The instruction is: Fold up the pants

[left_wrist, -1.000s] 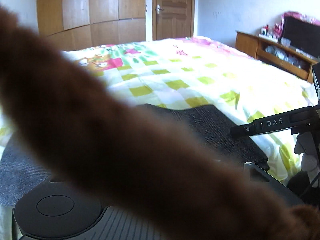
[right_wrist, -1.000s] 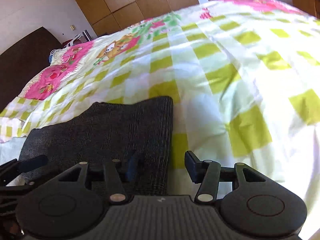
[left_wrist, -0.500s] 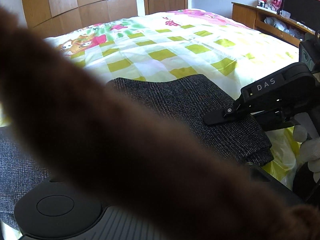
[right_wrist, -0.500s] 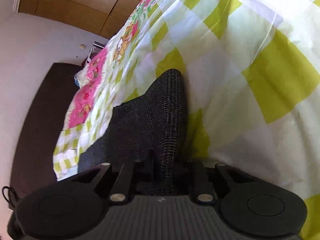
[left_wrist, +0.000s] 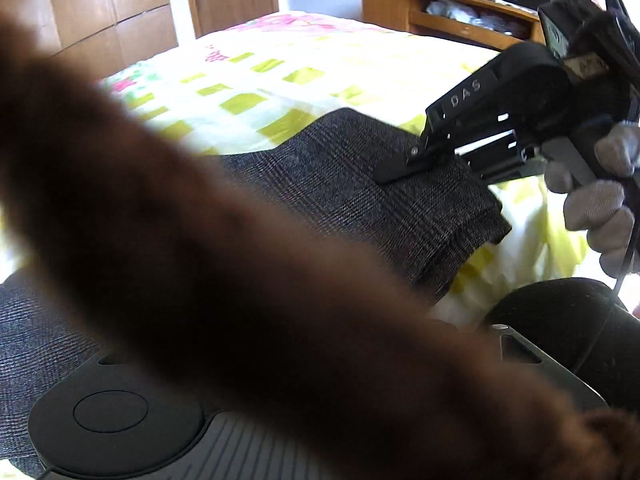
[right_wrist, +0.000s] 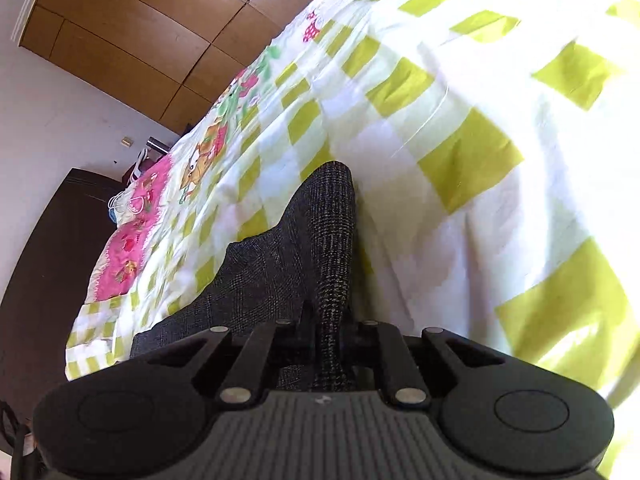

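Dark grey woven check pants (left_wrist: 360,184) lie near the near edge of a bed under a yellow-green and white checked bedsheet (left_wrist: 256,80), already doubled at least once; stacked layers show at the near right corner.

Right gripper (right_wrist: 326,328): jaws closed on the pants' right-hand edge, a ridge of cloth standing up between them. From the left wrist view its black finger lies on top of the cloth, and a gloved hand (left_wrist: 596,196) holds its handle.

Left gripper: fingers hidden behind a blurred brown furry mass (left_wrist: 224,264), possibly a sleeve, that crosses the lens. Cannot tell its state, or whether it holds cloth.

Risks, as judgement:
- The bite sits close to the edge. It may catch only the upper layers, so lifting would peel the stack apart.
- If the left side is not pinned or held, pulling from the right alone would drag the pants and skew the fold.
- The loose sheet could ruck under the cloth.
- The blocked left view makes alignment guesswork.
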The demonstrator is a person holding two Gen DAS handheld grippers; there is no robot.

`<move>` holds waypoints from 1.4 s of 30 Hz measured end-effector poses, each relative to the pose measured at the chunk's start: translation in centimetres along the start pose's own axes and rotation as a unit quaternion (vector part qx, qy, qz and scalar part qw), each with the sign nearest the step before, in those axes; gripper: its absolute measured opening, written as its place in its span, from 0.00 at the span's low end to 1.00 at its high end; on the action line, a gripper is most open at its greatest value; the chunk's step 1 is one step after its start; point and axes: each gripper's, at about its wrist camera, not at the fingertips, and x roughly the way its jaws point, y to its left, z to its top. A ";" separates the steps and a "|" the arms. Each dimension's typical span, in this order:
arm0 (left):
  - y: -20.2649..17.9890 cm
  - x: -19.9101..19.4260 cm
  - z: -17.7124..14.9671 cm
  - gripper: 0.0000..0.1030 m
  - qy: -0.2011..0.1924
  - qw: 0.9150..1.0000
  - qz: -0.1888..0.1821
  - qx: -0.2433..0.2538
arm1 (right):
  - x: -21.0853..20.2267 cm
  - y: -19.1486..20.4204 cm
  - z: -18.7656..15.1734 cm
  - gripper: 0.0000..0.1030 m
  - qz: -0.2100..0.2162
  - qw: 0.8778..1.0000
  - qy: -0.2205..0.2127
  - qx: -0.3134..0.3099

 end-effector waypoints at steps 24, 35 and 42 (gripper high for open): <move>8.0 -2.0 -4.1 0.73 -0.076 0.991 0.089 -0.063 | -2.1 11.6 -1.4 0.26 -0.083 0.992 -0.037 -0.084; 11.4 -6.0 -5.1 0.73 -0.134 0.975 0.118 -0.130 | 0.1 18.8 -2.0 0.26 -0.066 0.991 -0.029 -0.116; 14.9 -6.7 -6.3 0.73 -0.103 0.970 0.175 -0.138 | 2.9 23.1 -2.6 0.26 -0.061 0.988 -0.017 -0.143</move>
